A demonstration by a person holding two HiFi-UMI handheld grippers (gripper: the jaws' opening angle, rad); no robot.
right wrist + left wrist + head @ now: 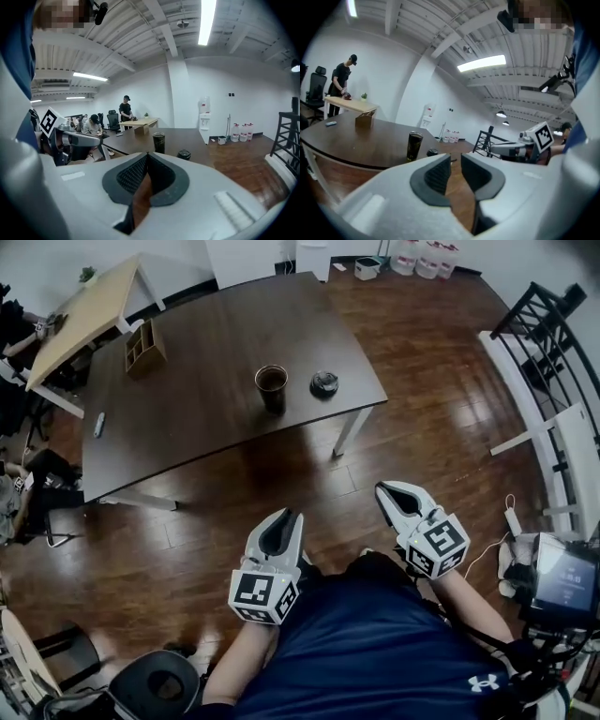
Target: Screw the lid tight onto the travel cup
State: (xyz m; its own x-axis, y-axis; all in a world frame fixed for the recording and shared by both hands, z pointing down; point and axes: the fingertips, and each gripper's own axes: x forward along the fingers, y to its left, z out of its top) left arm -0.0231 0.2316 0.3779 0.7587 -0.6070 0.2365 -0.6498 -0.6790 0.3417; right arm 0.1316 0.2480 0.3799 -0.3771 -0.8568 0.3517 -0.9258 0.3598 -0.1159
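Observation:
A dark travel cup (272,388) stands open on the brown table (206,352), near its front right corner. Its round black lid (324,383) lies flat on the table just right of the cup. Both grippers are held close to my body over the wooden floor, well short of the table. My left gripper (287,516) has a narrow gap between its pads and nothing in it. My right gripper (383,489) is shut and empty. The left gripper view shows the cup (414,146) and the lid (432,152) far off; the right gripper view also shows the cup (159,142) and the lid (183,154).
A wooden box (145,346) and a small pale object (98,424) sit on the table's left part. A light wooden desk (84,310) stands behind it, with a person (343,84) there. A black railing (553,334) runs along the right. Water jugs (427,257) stand by the far wall.

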